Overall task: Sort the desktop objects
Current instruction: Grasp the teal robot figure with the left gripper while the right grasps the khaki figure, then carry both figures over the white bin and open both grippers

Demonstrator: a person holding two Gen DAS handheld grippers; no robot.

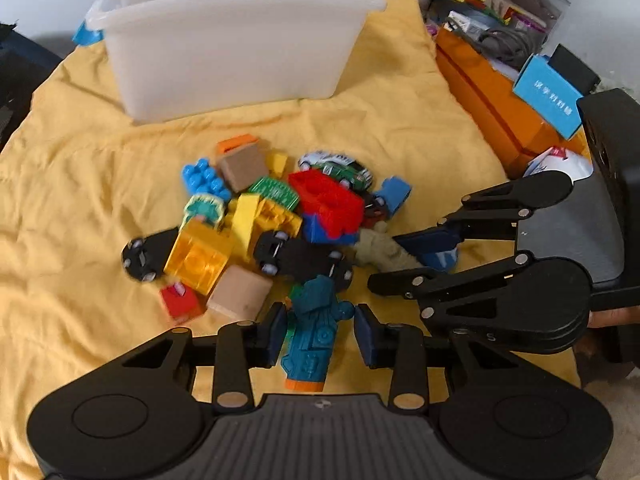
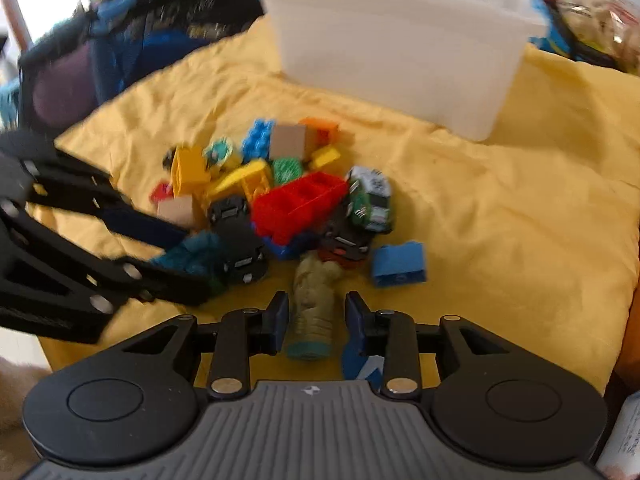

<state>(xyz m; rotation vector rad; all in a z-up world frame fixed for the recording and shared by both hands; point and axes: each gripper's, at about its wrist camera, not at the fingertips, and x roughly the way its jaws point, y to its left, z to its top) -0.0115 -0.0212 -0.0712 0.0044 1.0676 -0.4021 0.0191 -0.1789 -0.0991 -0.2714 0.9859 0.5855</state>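
A teal toy [image 1: 312, 336] lies on the yellow cloth [image 1: 80, 200] at the near edge of the toy pile [image 1: 272, 216], its long axis running from the pile toward the left gripper [image 1: 320, 330], orange end nearest the camera. The left gripper's fingers stand wide on either side of the toy; one pad [image 1: 276, 328] sits just beside it, the other apart, so nothing is gripped.

On the pile's right side, an olive-green figure [image 2: 314, 308] lies lengthwise too, its round base toward the right gripper [image 2: 314, 320] and its far end against the pile. That gripper's fingers are also spread, flanking the figure without closing on it.

Both grippers come in low and nearly level over the cloth, angled toward each other, the right one crossing in at the pile's right flank.

Within the pile, a red block [image 1: 326, 200] sits at the centre, with black cars [image 1: 296, 256], yellow bricks and wooden cubes around it; a blue brick [image 2: 398, 264] lies just apart.

Beyond the pile stands a white bin [image 1: 224, 40], with bare cloth between them. Orange boxes [image 1: 492, 108] border the cloth right of the pile.
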